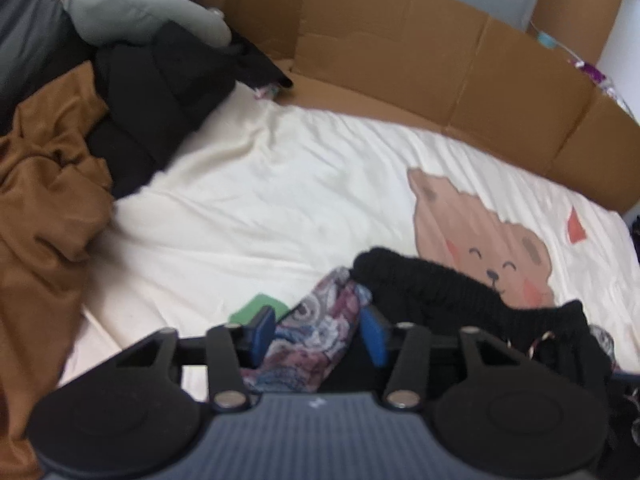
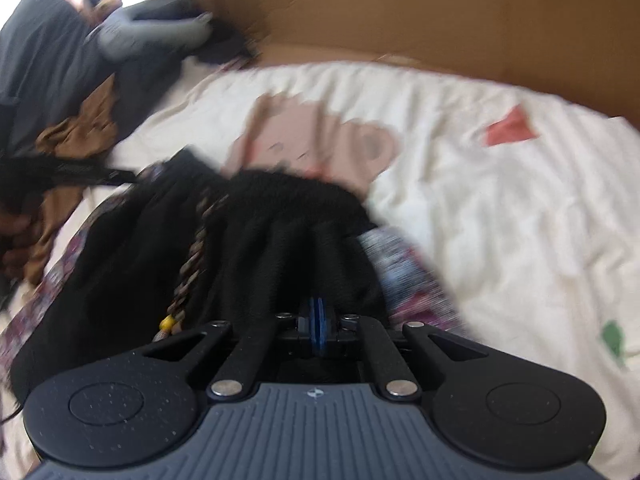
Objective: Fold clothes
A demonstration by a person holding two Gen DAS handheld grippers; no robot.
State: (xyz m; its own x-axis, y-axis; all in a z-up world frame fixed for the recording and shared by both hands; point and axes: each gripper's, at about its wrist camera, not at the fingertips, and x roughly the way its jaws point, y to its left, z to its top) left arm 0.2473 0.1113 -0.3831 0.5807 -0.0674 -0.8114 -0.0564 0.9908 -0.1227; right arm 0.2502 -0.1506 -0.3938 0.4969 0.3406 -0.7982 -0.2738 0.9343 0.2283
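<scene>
A black garment with a gathered waistband (image 1: 432, 284) and a paisley-patterned part (image 1: 316, 332) lies on the cream bedsheet (image 1: 280, 200). My left gripper (image 1: 318, 334) is open, and the patterned fabric runs between its blue pads (image 1: 262, 332). In the right wrist view the same black garment (image 2: 256, 232) fills the middle, with a braided cord (image 2: 192, 268) ending in a yellow bead. My right gripper (image 2: 318, 328) is shut on a bunch of the black fabric. The patterned edge (image 2: 408, 276) shows to the right of it. The view is motion-blurred.
A pile of brown (image 1: 44, 200), black (image 1: 160, 100) and grey (image 1: 136, 12) clothes lies at the bed's left. Cardboard panels (image 1: 400, 60) wall the far side. The sheet has a bear print (image 1: 480, 240). A hand (image 2: 16, 240) shows at the left edge.
</scene>
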